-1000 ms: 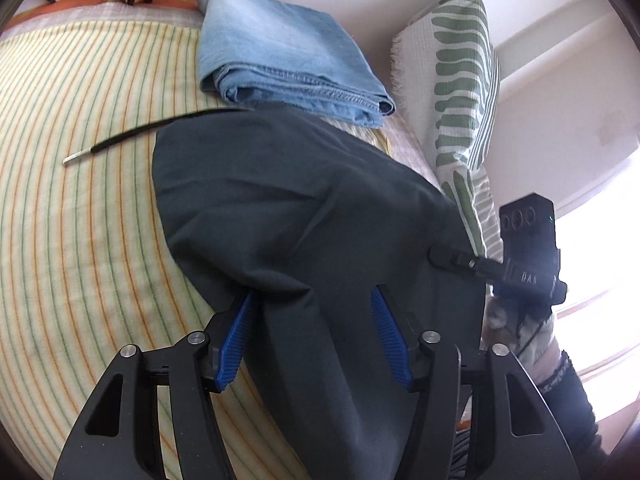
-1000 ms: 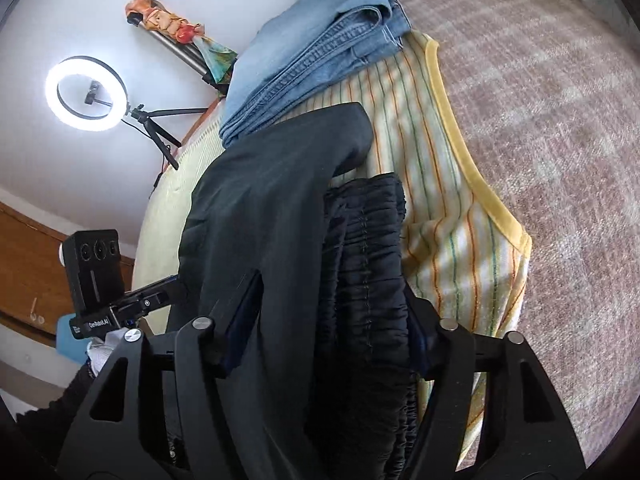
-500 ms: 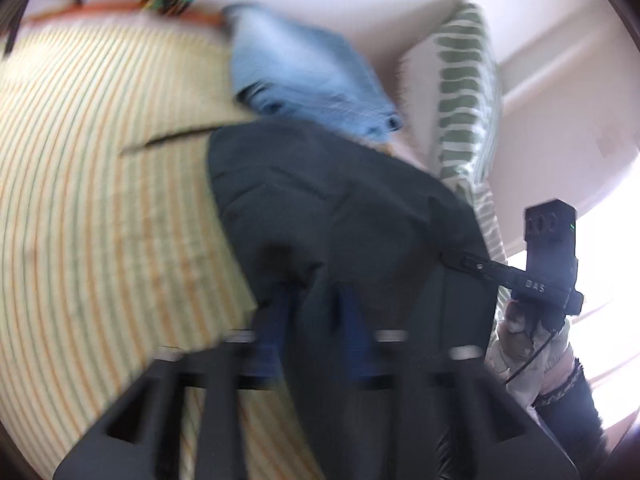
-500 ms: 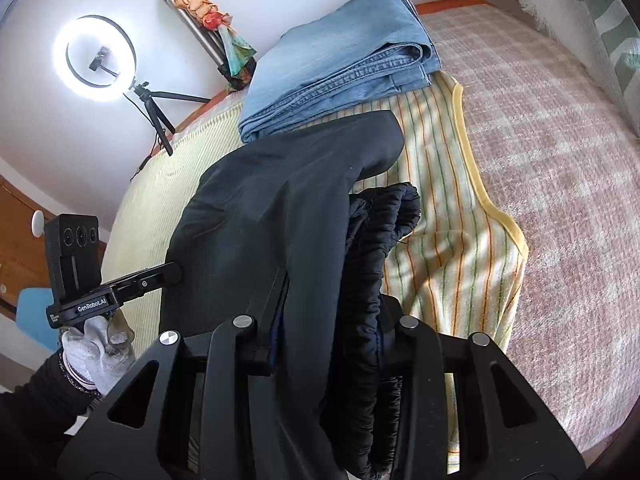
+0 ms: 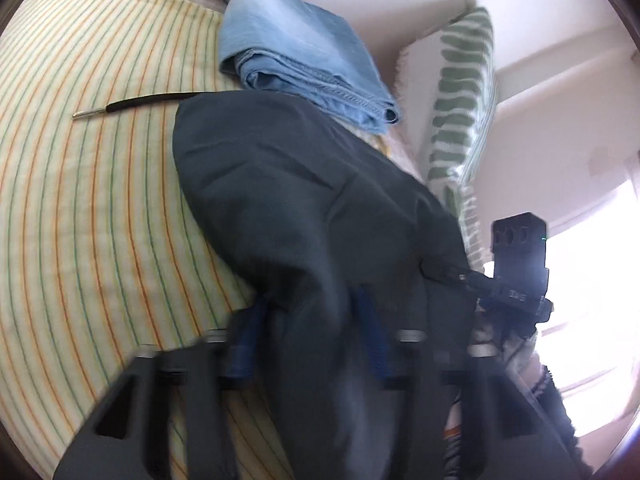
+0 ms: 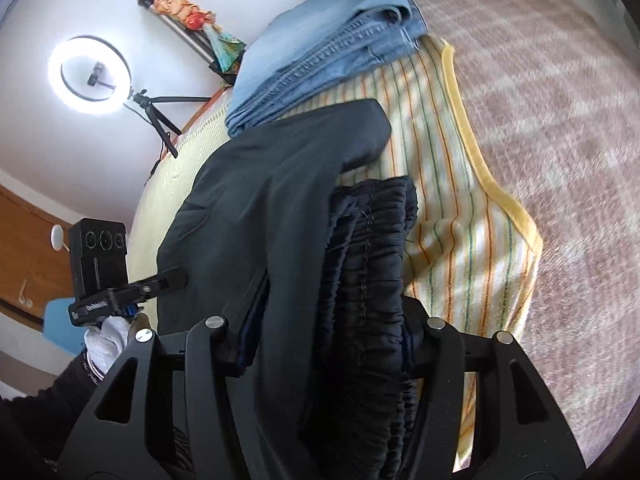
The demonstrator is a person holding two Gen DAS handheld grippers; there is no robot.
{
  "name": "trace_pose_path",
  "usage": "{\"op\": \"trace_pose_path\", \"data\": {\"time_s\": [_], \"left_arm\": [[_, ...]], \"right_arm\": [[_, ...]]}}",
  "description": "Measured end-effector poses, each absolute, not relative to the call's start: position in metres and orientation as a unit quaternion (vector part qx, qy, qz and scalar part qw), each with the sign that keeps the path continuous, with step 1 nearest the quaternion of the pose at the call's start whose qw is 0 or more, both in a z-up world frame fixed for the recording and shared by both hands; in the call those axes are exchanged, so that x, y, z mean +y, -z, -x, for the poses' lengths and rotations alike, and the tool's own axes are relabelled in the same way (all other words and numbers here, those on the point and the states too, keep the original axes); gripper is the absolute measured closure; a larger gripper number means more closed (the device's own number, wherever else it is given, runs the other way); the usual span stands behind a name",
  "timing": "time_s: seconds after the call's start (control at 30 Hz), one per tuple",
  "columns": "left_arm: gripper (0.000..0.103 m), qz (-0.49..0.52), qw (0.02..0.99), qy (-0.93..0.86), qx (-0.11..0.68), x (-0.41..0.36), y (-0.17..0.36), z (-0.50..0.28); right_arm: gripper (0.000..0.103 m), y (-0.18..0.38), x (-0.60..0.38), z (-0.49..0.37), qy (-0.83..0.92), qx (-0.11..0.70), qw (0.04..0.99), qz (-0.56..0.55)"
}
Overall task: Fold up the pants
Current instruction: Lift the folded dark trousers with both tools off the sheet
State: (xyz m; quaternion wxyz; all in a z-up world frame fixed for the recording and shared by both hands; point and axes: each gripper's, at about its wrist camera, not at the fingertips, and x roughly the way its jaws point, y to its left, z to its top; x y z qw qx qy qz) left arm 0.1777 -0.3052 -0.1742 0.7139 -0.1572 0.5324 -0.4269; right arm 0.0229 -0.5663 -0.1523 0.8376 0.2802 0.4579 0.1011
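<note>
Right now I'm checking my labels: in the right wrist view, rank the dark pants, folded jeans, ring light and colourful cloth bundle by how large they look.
1. dark pants, though nearness to the camera inflates them
2. folded jeans
3. ring light
4. colourful cloth bundle, close to the ring light, so that order is unsure

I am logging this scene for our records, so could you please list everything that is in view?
dark pants: one, black, draped on the striped towel, cloth between both grippers' jaws
jeans: one folded pair, light blue, beyond the dark pants
striped towel: one, cream with orange and green lines, under both garments
drawstring: one, black, on the towel
bedcover: one, pinkish check
pillow: one, white with green marks, against the wall
ring light: one, lit, on a tripod
left gripper: black, blue pads
right gripper: black
</note>
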Motion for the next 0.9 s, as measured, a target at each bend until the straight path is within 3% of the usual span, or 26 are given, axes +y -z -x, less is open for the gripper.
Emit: {"op": "trace_pose_path", "data": {"time_s": [0.03, 0.17, 0.27, 0.9], "left_arm": [[0.083, 0.163, 0.711, 0.425, 0.536, -0.305, 0.177, -0.18], [0.091, 0.156, 0.719, 0.432, 0.521, -0.297, 0.17, -0.177], [0.094, 0.142, 0.73, 0.44, 0.503, -0.292, 0.159, -0.17], [0.096, 0.094, 0.771, 0.5, 0.383, -0.278, 0.056, -0.164]], "right_arm": [[0.046, 0.153, -0.564, -0.022, -0.101, 0.45, 0.842, -0.279], [0.064, 0.14, -0.551, -0.017, -0.096, 0.444, 0.856, -0.246], [0.067, 0.125, -0.538, -0.011, -0.083, 0.435, 0.87, -0.218], [0.068, 0.009, -0.49, 0.01, -0.06, 0.337, 0.931, -0.13]]}}
